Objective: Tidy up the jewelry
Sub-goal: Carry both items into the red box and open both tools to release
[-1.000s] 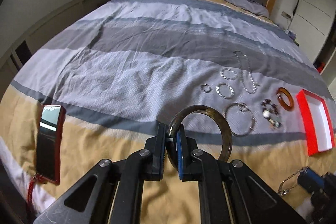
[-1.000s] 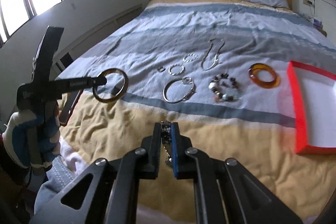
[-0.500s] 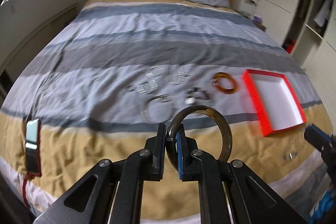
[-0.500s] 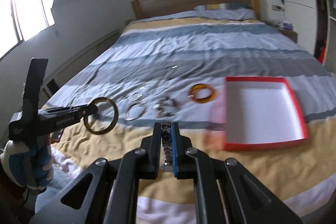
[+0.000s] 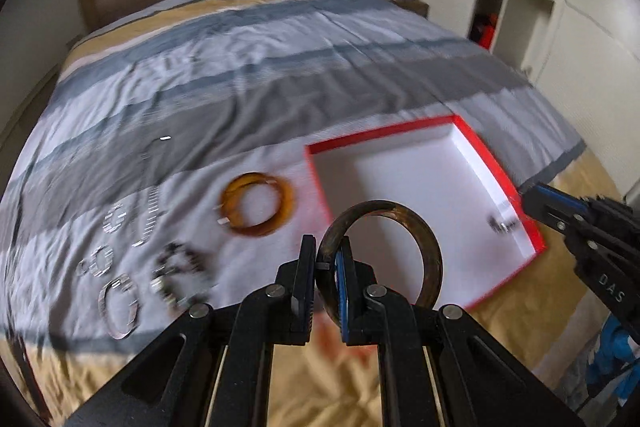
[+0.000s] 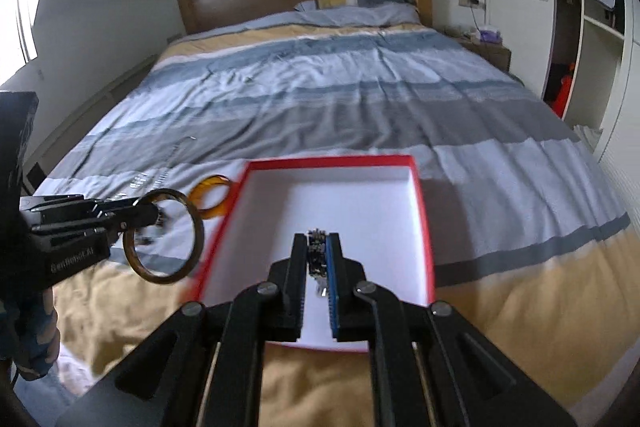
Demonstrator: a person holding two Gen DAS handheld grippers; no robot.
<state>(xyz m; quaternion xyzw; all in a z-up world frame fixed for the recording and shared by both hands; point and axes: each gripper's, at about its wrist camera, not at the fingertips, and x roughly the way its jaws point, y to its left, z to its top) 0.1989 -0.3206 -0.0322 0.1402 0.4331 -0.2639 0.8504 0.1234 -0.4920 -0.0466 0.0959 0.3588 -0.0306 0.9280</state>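
Gripping the brown bangle (image 5: 416, 239) edge-on, the left gripper (image 5: 325, 267) is nearly closed; the ring is standing upright, extending right of the jaws. The right gripper (image 6: 317, 259) is pinching a beaded chain (image 6: 316, 253) that is hanging lengthwise between its jaws, above the red box (image 6: 424, 227).

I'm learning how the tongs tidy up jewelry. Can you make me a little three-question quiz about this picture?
1. True or false: the left tongs are shut on the dark brown round bangle.
2. Multiple choice: the right tongs, pinching a dark beaded chain, are over what? A) a pillow B) the red-walled box with white inside C) a phone
3. Fill the gap: the translucent orange bangle lies on the striped bedspread, ______ the box.

Key: 1 true; 2 B; 3 outside (beside it).
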